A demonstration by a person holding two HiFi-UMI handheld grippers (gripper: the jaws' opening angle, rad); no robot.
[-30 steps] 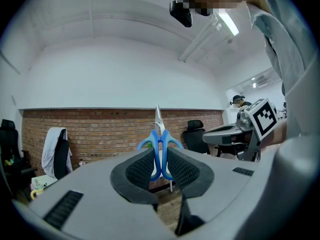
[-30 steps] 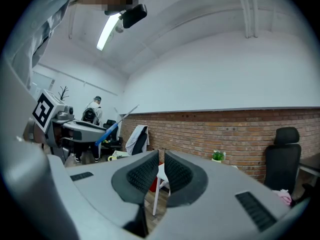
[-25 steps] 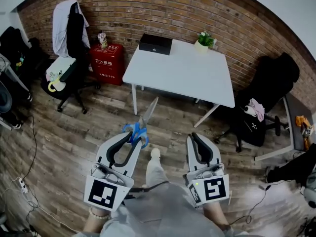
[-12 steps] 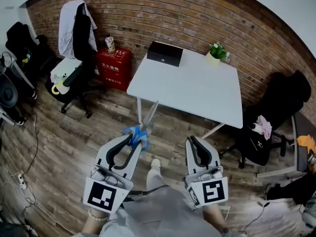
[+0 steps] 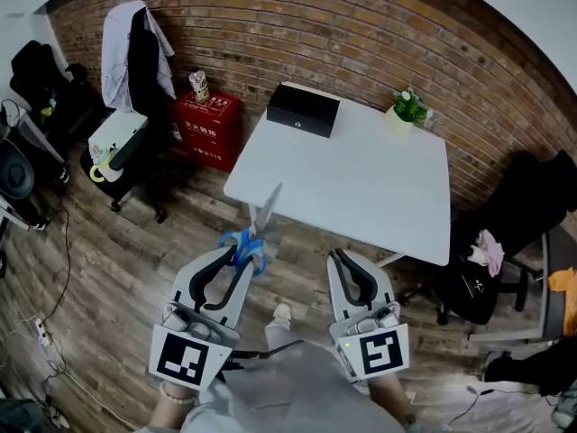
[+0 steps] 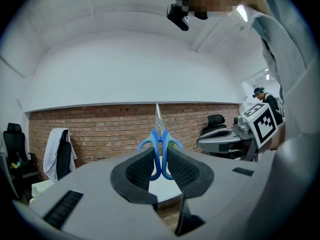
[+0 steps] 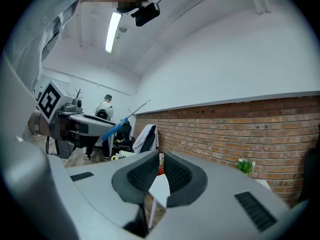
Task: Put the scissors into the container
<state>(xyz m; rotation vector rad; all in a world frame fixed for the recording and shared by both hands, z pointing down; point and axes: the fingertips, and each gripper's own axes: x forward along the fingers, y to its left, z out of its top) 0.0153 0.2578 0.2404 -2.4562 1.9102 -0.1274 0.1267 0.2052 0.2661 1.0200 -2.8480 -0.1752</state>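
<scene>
The scissors point(image 5: 250, 238), blue-handled with silver blades pointing up and forward, are held by their handles in my left gripper point(image 5: 242, 258), which is shut on them. In the left gripper view the scissors point(image 6: 159, 145) stand upright between the pads. The container, a black box point(image 5: 303, 109), sits at the far left corner of the white table point(image 5: 361, 183), well ahead of both grippers. My right gripper point(image 5: 348, 267) hovers beside the left one over the floor, shut, with nothing between its pads point(image 7: 146, 174). The right gripper view shows the scissors point(image 7: 116, 126) at its left.
A small potted plant point(image 5: 410, 106) stands at the table's far right corner. A red box point(image 5: 206, 126) sits by the brick wall, left of the table. An office chair draped with a white garment point(image 5: 131, 57) stands further left, and a black chair point(image 5: 505, 242) at right.
The table and black box have drawn nearer and shifted right in the head view. Both grippers keep their pose, and the left one still holds the scissors.
</scene>
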